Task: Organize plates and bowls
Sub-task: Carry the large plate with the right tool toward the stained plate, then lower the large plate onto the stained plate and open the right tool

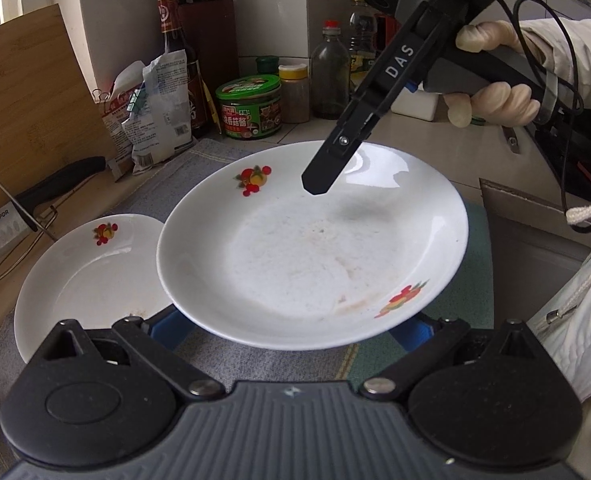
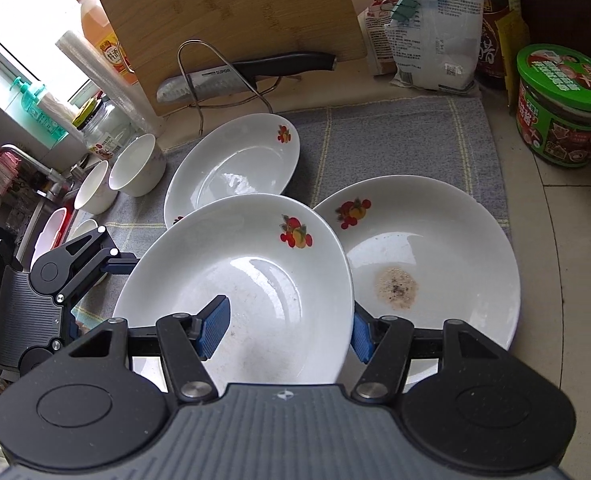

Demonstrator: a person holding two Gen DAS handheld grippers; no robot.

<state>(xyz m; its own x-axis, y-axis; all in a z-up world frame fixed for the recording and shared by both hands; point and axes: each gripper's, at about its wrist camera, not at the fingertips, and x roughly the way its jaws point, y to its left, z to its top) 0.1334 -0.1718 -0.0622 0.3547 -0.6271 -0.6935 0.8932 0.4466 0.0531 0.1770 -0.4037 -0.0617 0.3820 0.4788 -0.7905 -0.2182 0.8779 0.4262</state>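
A white plate with fruit prints (image 1: 311, 248) is lifted above the grey mat; it also shows in the right wrist view (image 2: 255, 280). My left gripper (image 1: 295, 332) holds it from under its near edge, its blue pads mostly hidden; it also shows at the left of the right wrist view (image 2: 75, 268). My right gripper (image 2: 287, 332) straddles the plate's rim, one pad (image 2: 215, 328) over the plate and one (image 2: 362, 336) outside. A second plate (image 2: 235, 164) lies behind and a stained one (image 2: 435, 264) to the right. Two white bowls (image 2: 135, 168) stand at the left.
A bamboo cutting board (image 2: 235, 20) and a knife on a wire rack (image 2: 235, 76) stand behind the mat (image 2: 395, 140). A green-lidded jar (image 2: 563, 104), bags and sauce bottles (image 1: 179, 60) line the back. A sink edge (image 1: 535, 240) is to the right.
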